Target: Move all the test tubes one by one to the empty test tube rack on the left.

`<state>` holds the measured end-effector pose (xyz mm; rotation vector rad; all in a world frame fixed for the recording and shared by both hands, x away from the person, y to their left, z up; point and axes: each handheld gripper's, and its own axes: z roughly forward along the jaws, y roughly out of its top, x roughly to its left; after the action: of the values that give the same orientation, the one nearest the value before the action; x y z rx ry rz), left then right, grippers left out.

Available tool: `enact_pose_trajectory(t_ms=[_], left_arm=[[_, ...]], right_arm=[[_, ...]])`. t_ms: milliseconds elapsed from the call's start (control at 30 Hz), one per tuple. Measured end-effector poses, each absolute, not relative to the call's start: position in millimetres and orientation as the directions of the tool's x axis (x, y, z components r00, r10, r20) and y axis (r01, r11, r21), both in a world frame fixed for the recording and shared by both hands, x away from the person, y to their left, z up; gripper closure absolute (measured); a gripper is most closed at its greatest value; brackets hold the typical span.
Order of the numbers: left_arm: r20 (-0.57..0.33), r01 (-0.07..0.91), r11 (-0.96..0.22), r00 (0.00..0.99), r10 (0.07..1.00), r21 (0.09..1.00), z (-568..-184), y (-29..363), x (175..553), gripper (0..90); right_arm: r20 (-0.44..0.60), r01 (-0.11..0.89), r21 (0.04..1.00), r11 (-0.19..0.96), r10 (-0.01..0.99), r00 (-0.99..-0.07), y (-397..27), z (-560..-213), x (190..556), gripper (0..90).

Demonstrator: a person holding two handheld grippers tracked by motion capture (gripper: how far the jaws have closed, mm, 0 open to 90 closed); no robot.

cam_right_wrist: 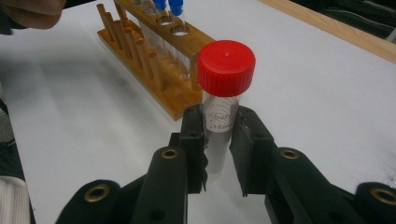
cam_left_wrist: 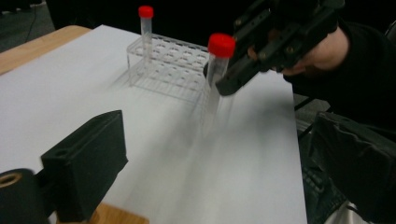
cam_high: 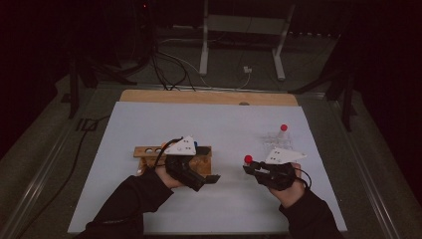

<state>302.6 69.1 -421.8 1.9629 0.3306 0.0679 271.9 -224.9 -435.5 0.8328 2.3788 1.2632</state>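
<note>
A clear tube with a red cap stands upright between the pads of my right gripper, which is shut on it just below the cap. In the high view that tube is held above the white mat, near the right gripper. From the left gripper view, the same tube hangs in front of a clear plastic rack. My left gripper is open with nothing between its fingers, in front of the wooden rack.
A second red-capped tube stands in the far corner of the clear rack. The wooden rack holds blue-capped tubes and has a row of pegs. The white mat covers a wooden table.
</note>
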Motion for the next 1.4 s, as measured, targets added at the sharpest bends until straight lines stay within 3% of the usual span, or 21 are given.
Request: enact_pose_trajectory(t_ms=[500, 1400], left_arm=[[-0.065, 0.157, -0.382, 0.968, 0.242, 0.911, -414.2, 29.0, 310.0, 23.8], [-0.030, 0.120, -0.399, 0.974, 0.223, 0.909, -417.8, -3.6, 315.9, 67.2]], right_arm=[[-0.004, 0.340, 0.828, 0.446, 0.611, -0.792, -221.0, -435.2, 270.0, 74.9], [0.002, 0.339, 0.829, 0.445, 0.603, -0.798, -220.1, -434.0, 270.7, 74.8]])
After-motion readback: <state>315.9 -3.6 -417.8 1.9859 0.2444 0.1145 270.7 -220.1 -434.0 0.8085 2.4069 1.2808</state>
